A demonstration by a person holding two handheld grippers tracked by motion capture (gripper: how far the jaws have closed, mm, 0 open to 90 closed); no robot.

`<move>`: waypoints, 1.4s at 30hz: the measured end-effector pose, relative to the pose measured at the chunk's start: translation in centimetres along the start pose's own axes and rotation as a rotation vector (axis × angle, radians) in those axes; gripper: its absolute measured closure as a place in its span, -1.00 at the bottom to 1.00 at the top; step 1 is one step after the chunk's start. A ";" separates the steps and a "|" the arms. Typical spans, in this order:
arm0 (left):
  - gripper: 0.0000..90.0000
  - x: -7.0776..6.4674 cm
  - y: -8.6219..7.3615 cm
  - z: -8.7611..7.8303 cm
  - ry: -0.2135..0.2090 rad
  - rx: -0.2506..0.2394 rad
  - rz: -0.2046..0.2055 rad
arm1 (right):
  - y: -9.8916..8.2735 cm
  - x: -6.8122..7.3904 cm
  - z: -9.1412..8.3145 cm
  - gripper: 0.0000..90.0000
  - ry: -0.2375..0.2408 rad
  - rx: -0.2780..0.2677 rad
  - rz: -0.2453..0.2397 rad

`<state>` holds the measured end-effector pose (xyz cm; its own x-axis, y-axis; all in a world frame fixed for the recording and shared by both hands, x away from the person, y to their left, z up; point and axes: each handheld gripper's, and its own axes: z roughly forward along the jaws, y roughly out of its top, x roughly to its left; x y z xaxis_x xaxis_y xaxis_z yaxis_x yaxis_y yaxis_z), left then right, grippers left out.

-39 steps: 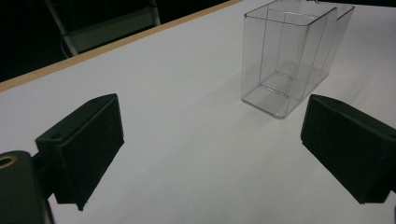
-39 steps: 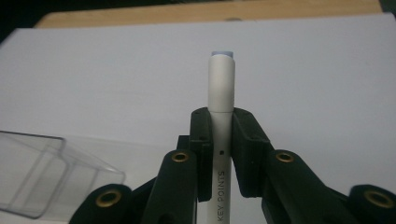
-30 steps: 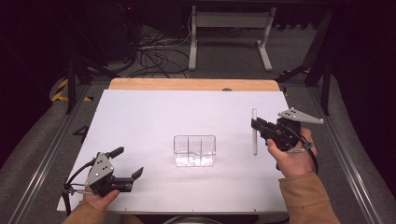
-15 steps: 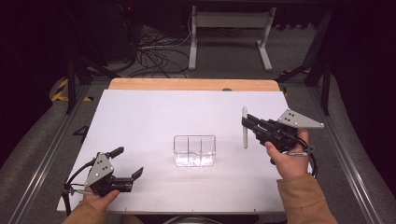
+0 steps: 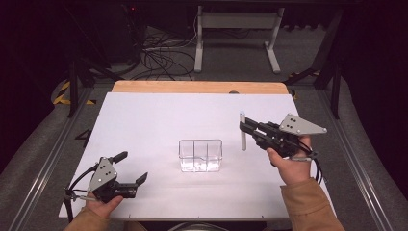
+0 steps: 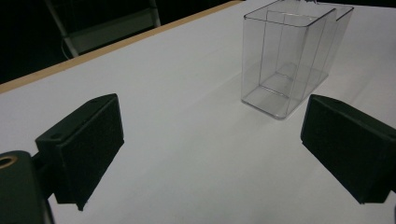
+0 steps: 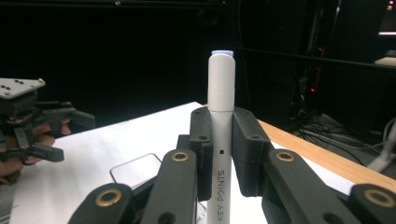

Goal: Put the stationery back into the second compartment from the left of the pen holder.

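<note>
Grippers: two, one in each of the person's hands.
Right gripper: clamped on one white pen, held upright above the table, just right of the clear box. In the right gripper view the pen stands squeezed between the two black pads, its capped end sticking up above them.
Left gripper: jaws spread wide with nothing between them, resting low at the near left corner of the table, well apart from the box. In the left gripper view the two pads sit far apart over bare white tabletop.
Pens: one, white, with a pale bluish tip at the top.
Writing: "KEY POINTS" in grey capitals running along the pen barrel, below the pads, read in the right gripper view.
Clear box: one, transparent plastic, open at the top, standing near the middle of the table; thin inner walls split it into compartments, and I count three from above. No label on it that I can read.
Table: one white surface with a light wooden strip along its far edge.
</note>
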<state>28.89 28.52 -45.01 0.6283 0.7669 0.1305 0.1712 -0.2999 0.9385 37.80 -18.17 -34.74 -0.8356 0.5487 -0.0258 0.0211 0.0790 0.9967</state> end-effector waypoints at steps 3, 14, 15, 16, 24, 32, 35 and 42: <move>-0.85 0.0 0.0 0.0 -0.001 0.000 0.000 | 0.2 0.3 0.5 0.77 0.021 -0.024 -0.003; -0.85 0.0 0.0 0.0 0.000 0.001 -0.001 | 0.9 2.0 3.3 0.77 0.107 -0.066 -0.045; -0.85 0.0 0.0 0.0 0.000 0.001 -0.002 | 0.9 2.2 3.6 0.77 0.112 -0.065 -0.047; -0.85 0.1 0.0 0.0 -0.001 0.001 -0.003 | 0.9 2.4 3.9 0.77 0.118 -0.069 -0.048; -0.85 0.0 0.0 0.0 -0.002 0.000 -0.004 | 0.6 3.5 6.1 0.77 0.155 -0.093 -0.047; -0.85 0.0 0.0 0.0 -0.003 0.000 -0.002 | -0.3 4.0 7.8 0.77 0.168 -0.104 -0.026; -0.85 0.0 0.0 0.0 -0.004 0.000 -0.003 | -0.8 4.2 8.3 0.77 0.169 -0.103 -0.008; -0.85 0.0 0.0 0.0 -0.004 0.001 -0.001 | -1.8 4.5 9.3 0.77 0.174 -0.103 0.017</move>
<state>28.91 28.55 -45.05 0.6316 0.7646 0.1285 0.1723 -0.3000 0.9383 39.11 -8.13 -37.36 -0.9181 0.3964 -0.0044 -0.0131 -0.0192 0.9997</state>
